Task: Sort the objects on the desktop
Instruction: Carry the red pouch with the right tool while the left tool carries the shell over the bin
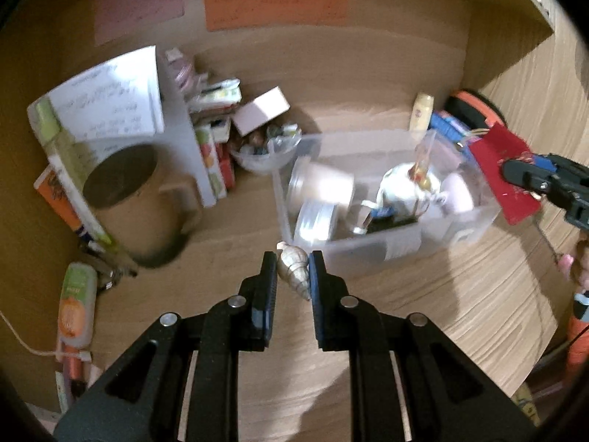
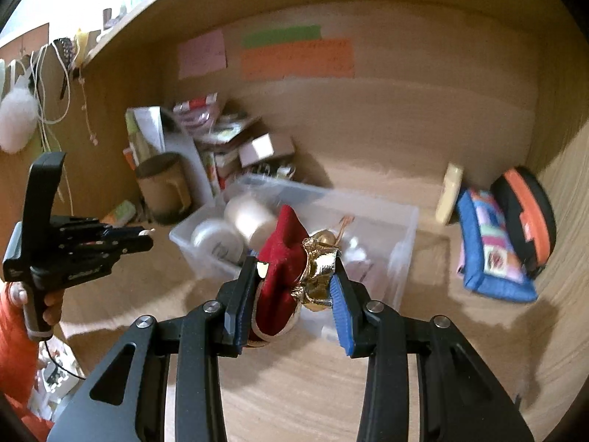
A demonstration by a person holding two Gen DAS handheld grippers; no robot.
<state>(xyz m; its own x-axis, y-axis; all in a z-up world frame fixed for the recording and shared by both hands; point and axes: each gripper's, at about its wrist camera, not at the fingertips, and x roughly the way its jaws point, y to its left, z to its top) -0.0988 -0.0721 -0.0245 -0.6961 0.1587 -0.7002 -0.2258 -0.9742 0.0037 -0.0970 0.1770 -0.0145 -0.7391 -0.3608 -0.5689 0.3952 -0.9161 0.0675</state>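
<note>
My left gripper point(image 1: 292, 270) is shut on a pale spiral seashell point(image 1: 293, 270) and holds it above the desk, just before the near left corner of a clear plastic bin point(image 1: 331, 252). My right gripper point(image 2: 296, 280) is shut on a red cloth pouch with gold trim point(image 2: 283, 258) and holds it over the bin's near wall point(image 2: 206, 254). The left wrist view shows the right gripper point(image 1: 515, 173) with the red pouch point(image 1: 497, 162) at the bin's right end. The right wrist view shows the left gripper point(image 2: 147, 237) to the bin's left. The bin holds white jars and small items.
A brown mug point(image 1: 136, 199), papers and leaning books point(image 1: 210, 158), a small bowl of trinkets point(image 1: 265, 151) and a tube point(image 1: 75, 305) crowd the left. A cream bottle point(image 2: 449, 193), a blue patterned pouch point(image 2: 493, 246) and an orange-black case point(image 2: 526, 221) lie at the right.
</note>
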